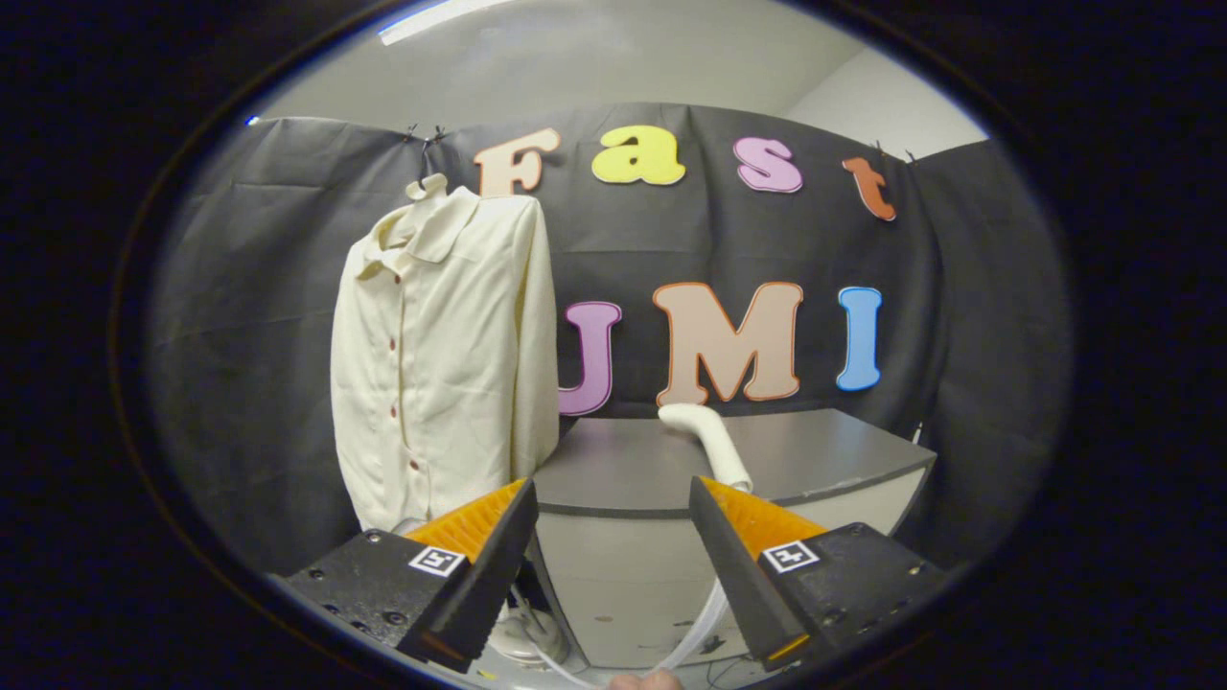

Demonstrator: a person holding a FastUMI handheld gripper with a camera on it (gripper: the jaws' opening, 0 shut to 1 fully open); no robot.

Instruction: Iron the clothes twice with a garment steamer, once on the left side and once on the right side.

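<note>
A cream button-up shirt (443, 355) hangs upright on a hanger in front of the black cloth wall, left of the grey table (815, 450) and beyond my left finger. A white garment steamer head (705, 436) lies on the table, just beyond my right finger, and its pale hose (700, 628) trails down past the table's front. My gripper (613, 498) stands open, level with the table's front edge, with nothing between its fingers.
The table's pale front panel (633, 594) fills the gap between the fingers. A white rounded base (522, 637) with cables sits on the floor below the shirt. A fingertip (647, 680) of a person shows at the bottom.
</note>
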